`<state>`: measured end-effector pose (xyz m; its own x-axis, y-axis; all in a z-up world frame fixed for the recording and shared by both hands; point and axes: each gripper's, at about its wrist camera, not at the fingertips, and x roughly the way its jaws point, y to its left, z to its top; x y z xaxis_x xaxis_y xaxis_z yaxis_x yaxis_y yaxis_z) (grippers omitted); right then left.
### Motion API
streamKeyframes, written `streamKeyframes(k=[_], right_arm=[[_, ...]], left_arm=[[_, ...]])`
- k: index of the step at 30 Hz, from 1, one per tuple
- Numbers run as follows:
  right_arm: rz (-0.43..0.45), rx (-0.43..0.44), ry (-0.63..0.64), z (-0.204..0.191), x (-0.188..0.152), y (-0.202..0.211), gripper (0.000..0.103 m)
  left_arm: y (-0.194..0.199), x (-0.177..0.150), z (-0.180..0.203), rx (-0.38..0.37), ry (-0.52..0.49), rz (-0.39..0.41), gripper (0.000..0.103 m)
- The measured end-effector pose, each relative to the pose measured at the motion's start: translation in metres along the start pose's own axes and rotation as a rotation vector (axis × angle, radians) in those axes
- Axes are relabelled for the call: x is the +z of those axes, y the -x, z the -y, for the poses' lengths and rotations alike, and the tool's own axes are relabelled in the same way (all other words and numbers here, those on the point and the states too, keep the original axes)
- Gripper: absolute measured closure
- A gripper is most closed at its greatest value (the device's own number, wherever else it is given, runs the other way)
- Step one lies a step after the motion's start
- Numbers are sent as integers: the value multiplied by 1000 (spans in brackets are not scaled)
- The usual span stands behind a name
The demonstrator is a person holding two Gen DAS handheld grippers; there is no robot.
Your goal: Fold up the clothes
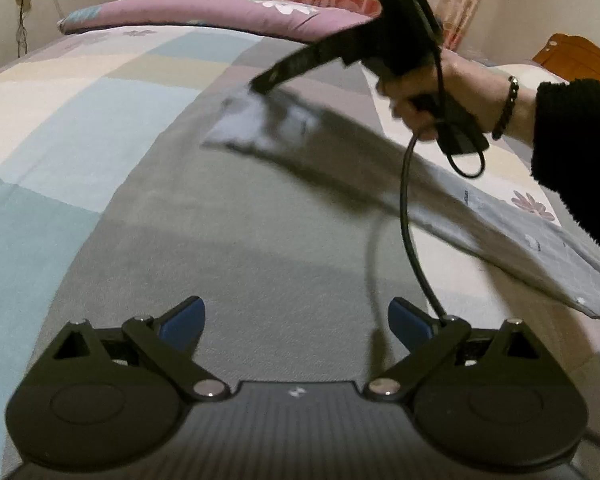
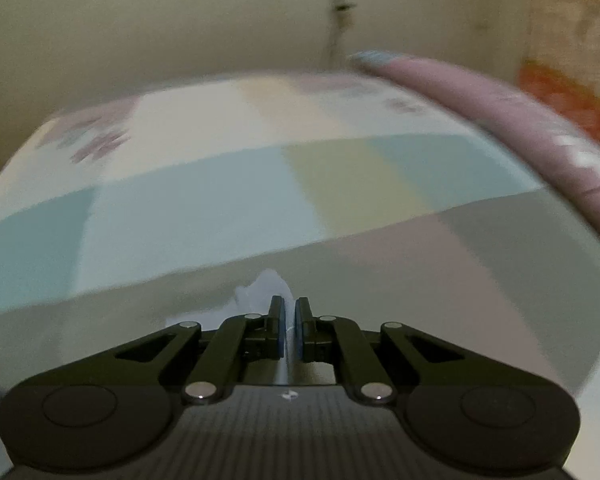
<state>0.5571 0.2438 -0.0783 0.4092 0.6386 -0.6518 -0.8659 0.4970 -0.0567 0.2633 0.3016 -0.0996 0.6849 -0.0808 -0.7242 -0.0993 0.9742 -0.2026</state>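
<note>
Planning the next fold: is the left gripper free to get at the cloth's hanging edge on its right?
Probably yes. The left gripper is open and empty above the bedspread, and nothing solid blocks the grey cloth held by the right gripper; only the dangling cable crosses the path.

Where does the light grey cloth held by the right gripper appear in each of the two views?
Left wrist view: the grey cloth stretches from upper centre to the right edge, its far corner pinched by the right gripper.
Right wrist view: only a pale tuft of cloth shows at lower centre, between the shut fingers.
Shared landmark: the purple pillow at the bed's far end.
</note>
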Motion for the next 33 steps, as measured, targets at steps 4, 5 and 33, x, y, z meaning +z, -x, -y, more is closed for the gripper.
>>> streamKeyframes(k=[4,5,33], right_arm=[[24,-45,-81,14,1,7,67],[29,-36,-80,14,0,10,65],[-115,59,81,-21,-25,60,63]], left_arm=[[1,0,-2,-6,11,4,5],[2,-1,-2,-9,11,6,5],[14,6,16,-102,-20,62,5]])
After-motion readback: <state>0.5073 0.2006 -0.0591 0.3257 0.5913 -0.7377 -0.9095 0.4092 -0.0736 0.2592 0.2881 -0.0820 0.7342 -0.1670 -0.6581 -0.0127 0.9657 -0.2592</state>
